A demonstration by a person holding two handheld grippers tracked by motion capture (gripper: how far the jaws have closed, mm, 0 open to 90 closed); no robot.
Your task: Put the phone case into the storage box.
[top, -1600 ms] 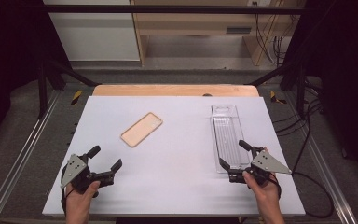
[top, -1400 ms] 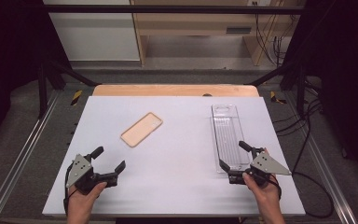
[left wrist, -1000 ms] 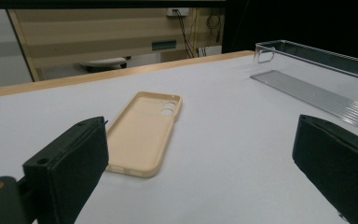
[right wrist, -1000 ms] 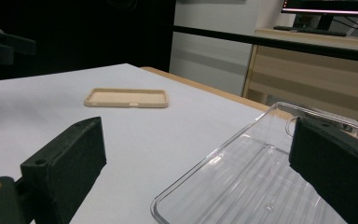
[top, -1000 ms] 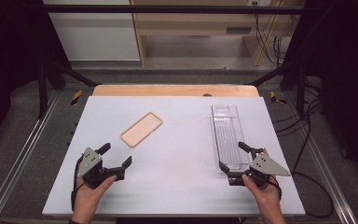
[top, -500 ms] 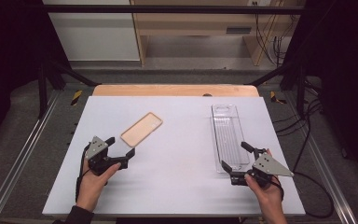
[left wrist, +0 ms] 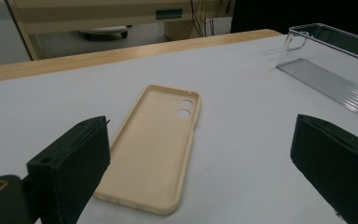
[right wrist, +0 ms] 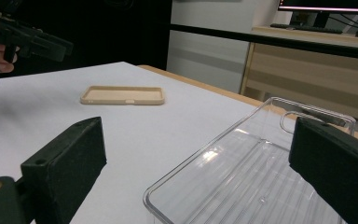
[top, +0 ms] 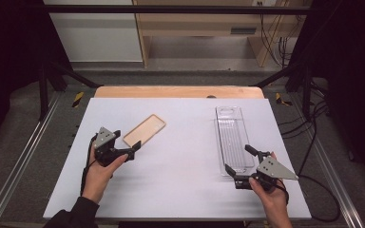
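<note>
White table (top: 180,180): L gripper (top: 127,145) jaws apart near phone case (top: 144,130); R gripper (top: 240,160) agape by clear tray (top: 233,137).

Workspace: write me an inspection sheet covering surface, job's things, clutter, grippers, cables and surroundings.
Surface: white table top, wooden strip along its far edge.
Job's things: beige phone case lying open side up, left of centre; clear plastic tray at right, lengthwise, nothing in it.
Clutter: nothing seen.
Grippers: left gripper open, at the phone case's near end, not gripping it; right gripper open, its fingers either side of the tray's near end.
Cables: one trails from each gripper; more hang at the far right.
Surroundings: dark frame rails on both sides, wooden furniture beyond the table.
</note>
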